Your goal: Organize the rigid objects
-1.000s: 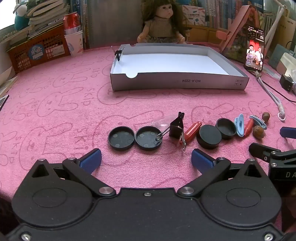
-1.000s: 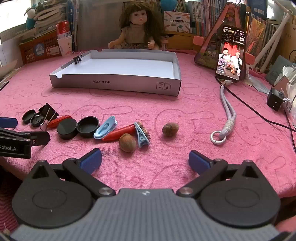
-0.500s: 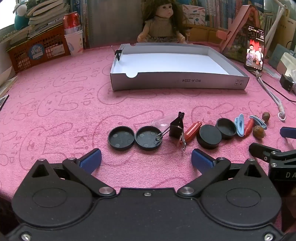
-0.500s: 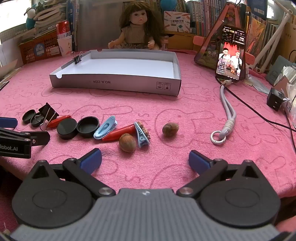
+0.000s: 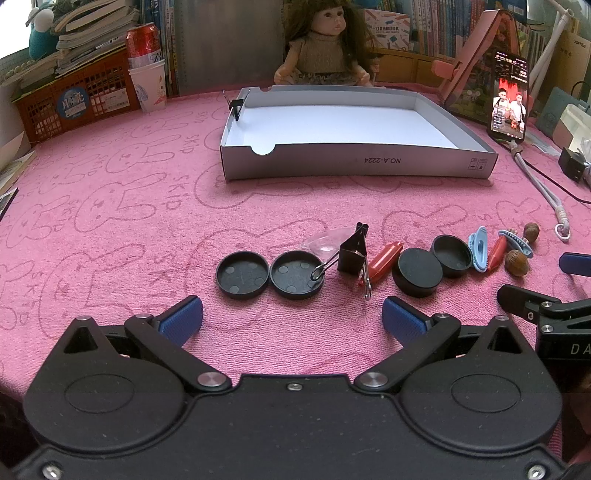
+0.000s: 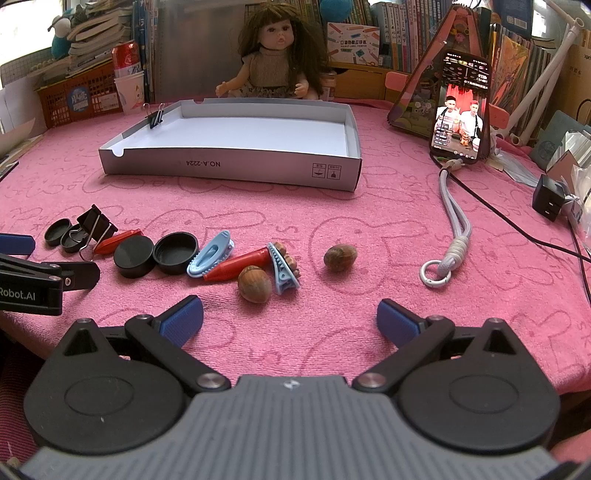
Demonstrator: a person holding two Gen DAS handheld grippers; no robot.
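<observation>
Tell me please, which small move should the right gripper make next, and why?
Probably ease the right gripper forward and down around the nearest nut. It is open and empty, the nut lies just ahead of its fingers, and the white tray holds nothing yet.

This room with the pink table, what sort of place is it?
Probably a home study or a child's room: shelves of books line the back, a doll sits behind a white box lid, and a pink bunny-print cloth covers the table.
</observation>
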